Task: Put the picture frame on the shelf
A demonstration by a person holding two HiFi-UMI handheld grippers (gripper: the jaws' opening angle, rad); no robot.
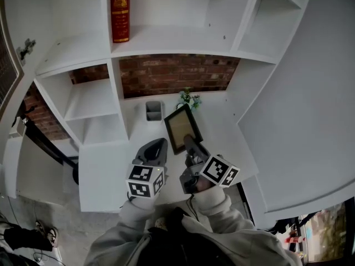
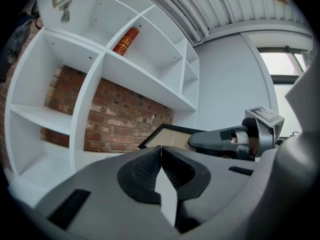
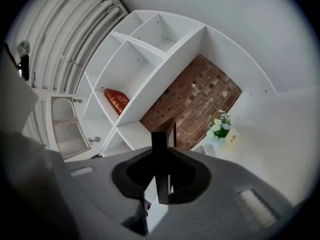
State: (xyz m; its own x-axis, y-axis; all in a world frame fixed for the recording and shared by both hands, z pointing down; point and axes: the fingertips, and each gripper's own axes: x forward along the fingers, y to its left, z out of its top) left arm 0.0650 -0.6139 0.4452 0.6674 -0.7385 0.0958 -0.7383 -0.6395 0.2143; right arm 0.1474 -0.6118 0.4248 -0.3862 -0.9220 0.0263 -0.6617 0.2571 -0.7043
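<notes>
The picture frame (image 1: pixel 181 126) is black with a tan inside and is tilted above the white desk surface (image 1: pixel 105 176). My right gripper (image 1: pixel 192 144) is shut on its near edge. In the right gripper view the frame (image 3: pixel 159 146) shows edge-on as a dark strip clamped between the jaws of my right gripper (image 3: pixel 160 176). My left gripper (image 1: pixel 157 148) hovers just left of the frame, shut with nothing in it. In the left gripper view its jaws (image 2: pixel 161 159) meet, and the frame (image 2: pixel 167 136) and right gripper (image 2: pixel 225 141) lie beyond.
White shelf compartments (image 1: pixel 91 98) stand against a brick wall (image 1: pixel 172 73). A red book (image 1: pixel 120 10) stands upright on an upper shelf. A grey cup (image 1: pixel 154 110) and a small potted plant (image 1: pixel 188 98) sit at the back of the desk.
</notes>
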